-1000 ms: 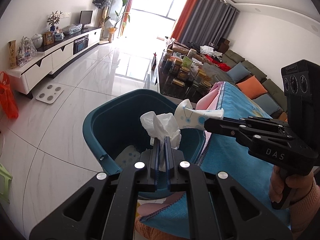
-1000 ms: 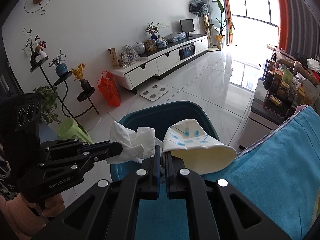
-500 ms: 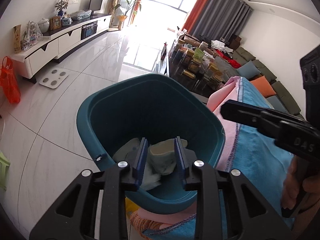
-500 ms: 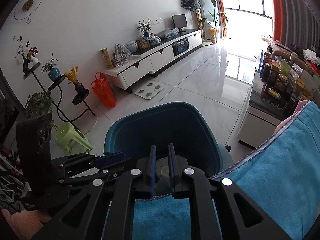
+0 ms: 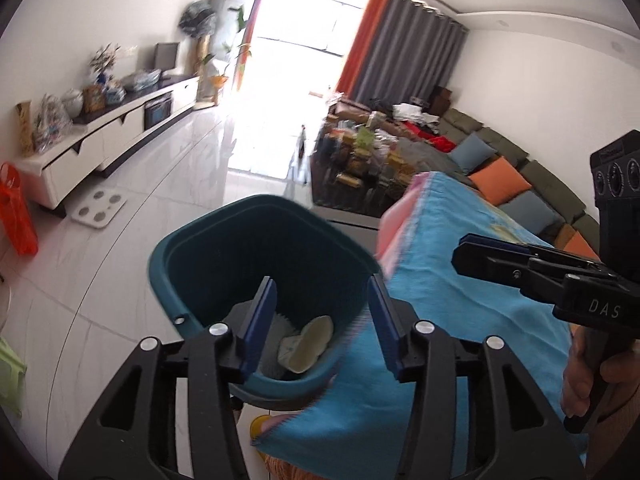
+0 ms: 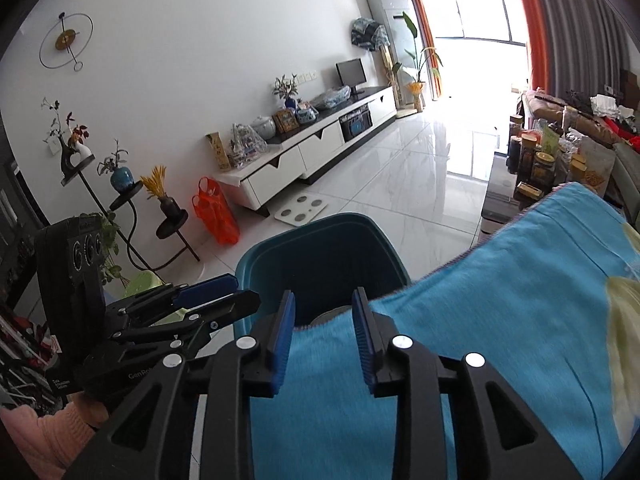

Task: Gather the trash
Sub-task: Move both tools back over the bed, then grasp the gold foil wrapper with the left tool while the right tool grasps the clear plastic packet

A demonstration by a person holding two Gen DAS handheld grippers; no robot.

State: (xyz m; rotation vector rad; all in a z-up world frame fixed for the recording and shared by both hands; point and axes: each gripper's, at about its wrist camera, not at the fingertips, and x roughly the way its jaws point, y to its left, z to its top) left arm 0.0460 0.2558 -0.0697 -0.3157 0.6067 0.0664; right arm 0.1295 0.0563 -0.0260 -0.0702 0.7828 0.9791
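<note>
Left wrist view: my left gripper (image 5: pixel 322 320) has its jaws spread wide, nothing between the blue pads (image 5: pixel 260 320). It hangs over the near rim of the teal bin (image 5: pixel 188 248), which stands on the white tiled floor (image 5: pixel 120 248) just left of the blue towel (image 5: pixel 460 320). Down in the bin lies a crushed paper cup (image 5: pixel 308 342), pale, on its side — grey-white tissue (image 5: pixel 276 332) next to it, partly hidden by my left finger. My right gripper (image 5: pixel 462 250) comes in from the right above the towel, seen side-on; from here I cannot tell how its jaws stand. My right hand (image 5: pixel 580 384) grips its handle at the right edge. Far left, a white TV cabinet (image 5: pixel 108 144) along the wall and an orange bag (image 5: pixel 16 208) on the floor; far right, a sofa with cushions (image 5: pixel 504 176).

Right wrist view: my right gripper (image 6: pixel 324 320) is apart too — empty, pads over the near edge of the towel (image 6: pixel 500 320), with the bin (image 6: pixel 320 248) just beyond its tips. Only a sliver of something grey shows inside the bin. My left gripper (image 6: pixel 224 292) sits to the left, jaws parted, beside the bin's left rim. A pale yellow patch (image 6: pixel 624 336) shows on the towel at the right edge, too blurred to identify. White scale (image 6: pixel 300 208) on the floor behind the bin.
</note>
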